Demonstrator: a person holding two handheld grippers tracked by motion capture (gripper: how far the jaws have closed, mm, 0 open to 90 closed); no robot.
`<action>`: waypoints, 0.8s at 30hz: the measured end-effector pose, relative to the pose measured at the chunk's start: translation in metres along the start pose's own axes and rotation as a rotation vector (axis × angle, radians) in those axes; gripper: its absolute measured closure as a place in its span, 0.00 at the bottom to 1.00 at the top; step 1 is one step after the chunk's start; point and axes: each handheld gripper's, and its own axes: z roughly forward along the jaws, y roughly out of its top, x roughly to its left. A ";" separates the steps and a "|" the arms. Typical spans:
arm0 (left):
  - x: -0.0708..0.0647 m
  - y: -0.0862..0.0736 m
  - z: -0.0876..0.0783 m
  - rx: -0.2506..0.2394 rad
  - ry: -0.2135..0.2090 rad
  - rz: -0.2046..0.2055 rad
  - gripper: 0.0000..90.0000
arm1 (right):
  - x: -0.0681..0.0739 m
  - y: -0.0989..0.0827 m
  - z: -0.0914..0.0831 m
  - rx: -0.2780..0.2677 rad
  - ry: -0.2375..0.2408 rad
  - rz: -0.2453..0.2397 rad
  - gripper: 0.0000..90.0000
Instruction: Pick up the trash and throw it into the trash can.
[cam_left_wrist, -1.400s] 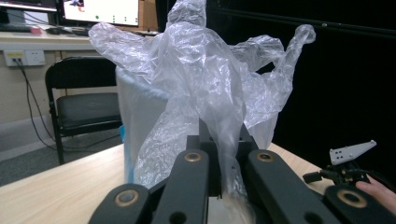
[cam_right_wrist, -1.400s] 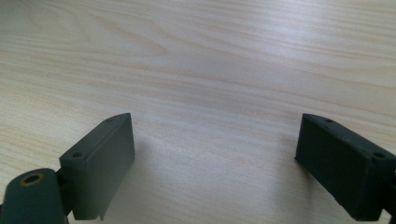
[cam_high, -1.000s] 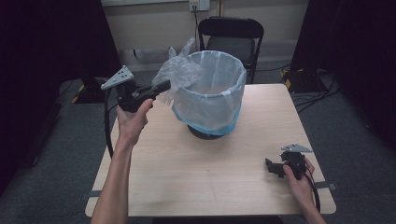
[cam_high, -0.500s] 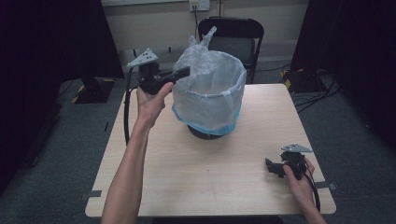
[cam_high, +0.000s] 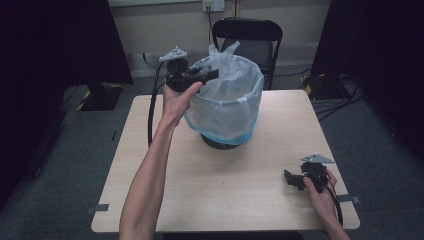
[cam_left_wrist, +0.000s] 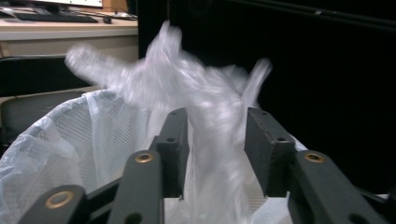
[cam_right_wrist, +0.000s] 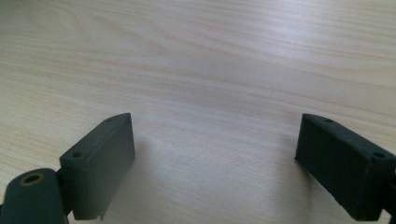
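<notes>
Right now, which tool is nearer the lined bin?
The left. The left tool is raised at the rim of the lined bin, with loose liner plastic between its jaws. The right tool sits low near the table's front right corner, well clear of the bin, jaws spread.

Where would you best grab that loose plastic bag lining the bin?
Pinch the bunched, sticking-up flap of the bag at the bin's far rim, coming from above and the left side, where the left gripper is: it stands free, while the rest lies stretched over the mesh.

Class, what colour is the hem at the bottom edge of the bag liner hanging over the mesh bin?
Light blue, clearest in the high view on the bag liner around the mesh bin.
</notes>
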 end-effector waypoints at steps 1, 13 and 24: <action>0.001 0.000 0.001 0.003 0.000 -0.009 0.59 | 0.000 0.000 0.000 0.000 0.000 -0.001 0.12; -0.001 -0.004 -0.007 0.007 -0.017 0.004 0.37 | 0.000 0.000 0.000 -0.001 -0.001 -0.001 0.12; -0.009 -0.004 -0.029 0.031 -0.014 0.049 0.18 | 0.000 0.000 0.000 0.000 0.000 0.000 0.12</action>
